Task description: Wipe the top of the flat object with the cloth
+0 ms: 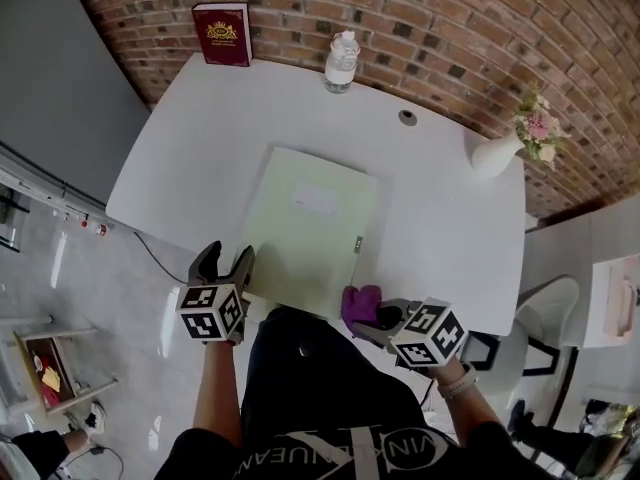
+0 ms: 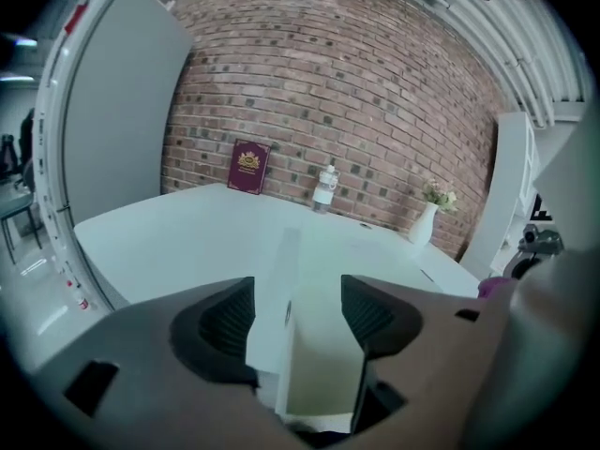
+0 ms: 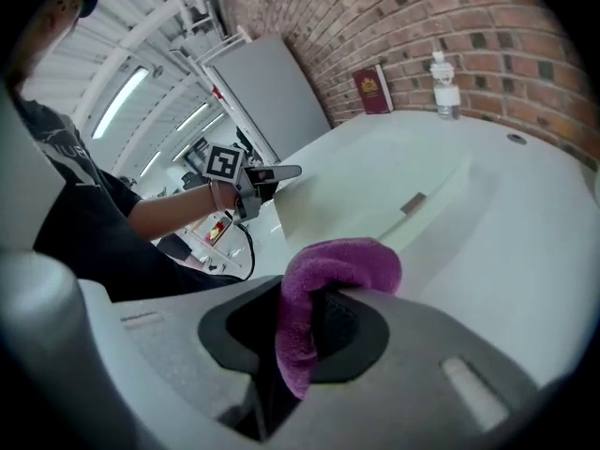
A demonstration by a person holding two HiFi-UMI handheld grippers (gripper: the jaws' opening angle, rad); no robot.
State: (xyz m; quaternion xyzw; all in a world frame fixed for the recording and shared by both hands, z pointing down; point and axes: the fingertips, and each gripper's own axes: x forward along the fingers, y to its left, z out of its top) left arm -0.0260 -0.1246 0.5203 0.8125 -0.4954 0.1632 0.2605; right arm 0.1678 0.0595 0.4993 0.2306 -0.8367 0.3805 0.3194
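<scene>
Pale-green folder (image 1: 310, 233) is laid on the white bench (image 1: 200, 128). Its near left corner is straddled by the left tool (image 1: 228, 258), jaws parted. A purple cloth (image 1: 361, 303) is pinched in the right tool (image 1: 378, 317) at its near right. Beyond it are stood a maroon book (image 1: 222, 34), a bottle (image 1: 341, 63) and a vase (image 1: 497, 153); the lettering cannot be read.

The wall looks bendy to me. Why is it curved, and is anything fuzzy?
Head view: the wide lens bows the brick wall; all sharp. Left gripper view: dark corners, the near folder fuzzy. Right gripper view: the close cloth is soft, the ceiling lights glare.
</scene>
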